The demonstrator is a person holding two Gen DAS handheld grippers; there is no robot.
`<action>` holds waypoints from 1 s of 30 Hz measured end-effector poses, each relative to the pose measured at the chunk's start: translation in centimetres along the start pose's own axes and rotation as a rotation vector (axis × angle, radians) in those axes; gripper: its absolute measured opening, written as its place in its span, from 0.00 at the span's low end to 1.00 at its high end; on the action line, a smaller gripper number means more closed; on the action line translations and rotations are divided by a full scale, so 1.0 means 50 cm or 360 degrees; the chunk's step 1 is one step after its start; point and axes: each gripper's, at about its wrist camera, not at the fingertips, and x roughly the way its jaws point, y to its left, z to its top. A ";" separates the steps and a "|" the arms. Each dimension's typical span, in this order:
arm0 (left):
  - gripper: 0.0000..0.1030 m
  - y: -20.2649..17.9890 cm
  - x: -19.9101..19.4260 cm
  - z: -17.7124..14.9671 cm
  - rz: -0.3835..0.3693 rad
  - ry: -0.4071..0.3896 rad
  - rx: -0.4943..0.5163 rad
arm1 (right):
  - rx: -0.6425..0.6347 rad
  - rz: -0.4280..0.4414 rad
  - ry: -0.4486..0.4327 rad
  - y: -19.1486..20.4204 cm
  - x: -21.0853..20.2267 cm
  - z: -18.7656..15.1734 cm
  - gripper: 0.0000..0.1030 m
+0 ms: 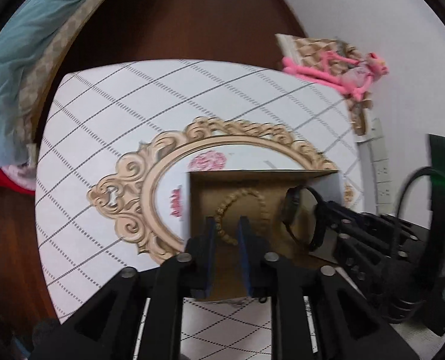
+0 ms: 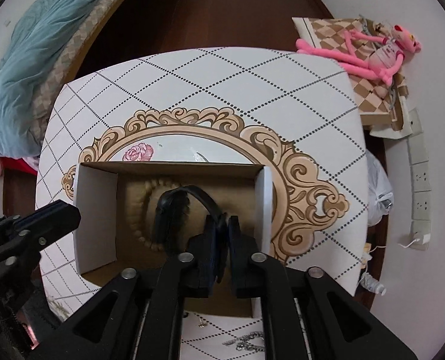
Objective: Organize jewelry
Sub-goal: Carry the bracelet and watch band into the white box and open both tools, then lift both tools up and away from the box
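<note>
An open cardboard box (image 2: 98, 210) stands on a white patterned table (image 2: 252, 90). A beige bead necklace (image 2: 138, 207) lies curled on its floor; it also shows in the left wrist view (image 1: 240, 201). My right gripper (image 2: 222, 225) is shut on the strap of a black wristwatch (image 2: 174, 207) and holds it inside the box. In the left wrist view the watch (image 1: 294, 210) hangs from the right gripper (image 1: 327, 207). My left gripper (image 1: 227, 228) is open and empty, its fingers just above the box's near edge (image 1: 222, 288).
A silver chain (image 2: 249, 340) lies on the table in front of the box. A pink plush toy (image 2: 375, 54) lies on a checked board at the back right. Blue bedding (image 2: 30, 69) is at the left. Wall sockets (image 2: 420, 177) are at the right.
</note>
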 end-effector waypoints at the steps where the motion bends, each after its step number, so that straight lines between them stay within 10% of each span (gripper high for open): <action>1: 0.32 0.005 0.001 -0.001 0.0033 -0.0004 -0.0006 | 0.0005 0.0002 -0.0002 0.000 0.002 0.002 0.14; 4: 0.62 0.017 -0.014 -0.003 0.0074 -0.0069 -0.0018 | 0.0023 -0.0005 -0.0028 0.000 -0.007 0.002 0.48; 8: 0.66 0.031 -0.043 -0.010 0.0146 -0.0166 -0.0019 | 0.0042 -0.0008 -0.0090 0.004 -0.039 -0.003 0.55; 12: 0.94 0.040 -0.065 -0.026 0.0235 -0.0283 -0.0016 | 0.0026 -0.0075 -0.0151 0.012 -0.074 -0.023 0.85; 17: 1.00 0.036 -0.068 -0.060 0.0341 -0.0357 0.0025 | -0.0011 -0.0258 -0.0186 0.009 -0.073 -0.058 0.90; 30: 1.00 0.009 -0.118 -0.158 0.0339 -0.0439 0.0035 | 0.0044 -0.0200 -0.0252 -0.004 -0.105 -0.156 0.96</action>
